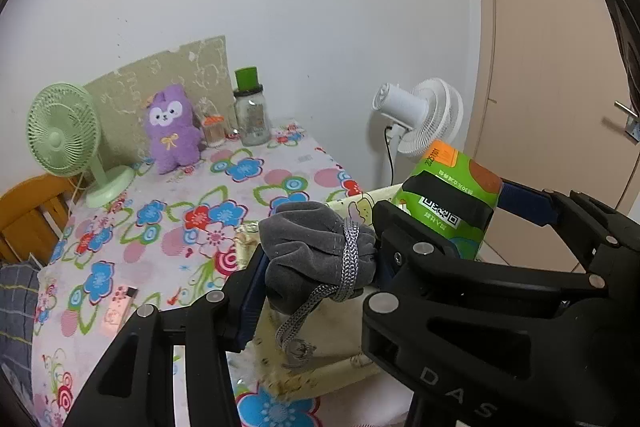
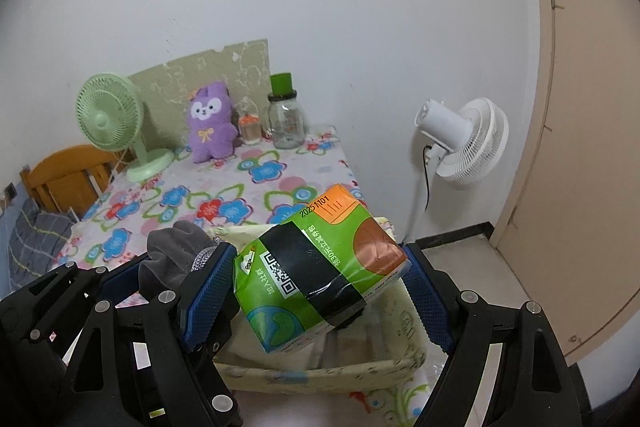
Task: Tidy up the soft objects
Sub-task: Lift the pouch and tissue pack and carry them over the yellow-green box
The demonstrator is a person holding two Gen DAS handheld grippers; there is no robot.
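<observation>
My left gripper (image 1: 320,259) is shut on a grey drawstring pouch (image 1: 316,247), held above the cream fabric basket (image 1: 320,367) at the table's near right corner. My right gripper (image 2: 320,283) is shut on a green tissue pack (image 2: 316,271) and holds it tilted over the same basket (image 2: 320,375). The two grippers are side by side, the left one with its pouch (image 2: 172,251) to the left of the pack. The pack also shows in the left wrist view (image 1: 448,199). A purple plush toy (image 1: 172,131) stands at the back of the table.
The floral tablecloth (image 1: 180,211) covers the table. A green desk fan (image 1: 68,143), small jar (image 1: 214,131) and green-capped bottle (image 1: 250,115) stand at the back. A pink object (image 1: 118,309) lies front left. A white floor fan (image 1: 424,115) and door (image 1: 560,67) are right; wooden chair (image 1: 28,211) left.
</observation>
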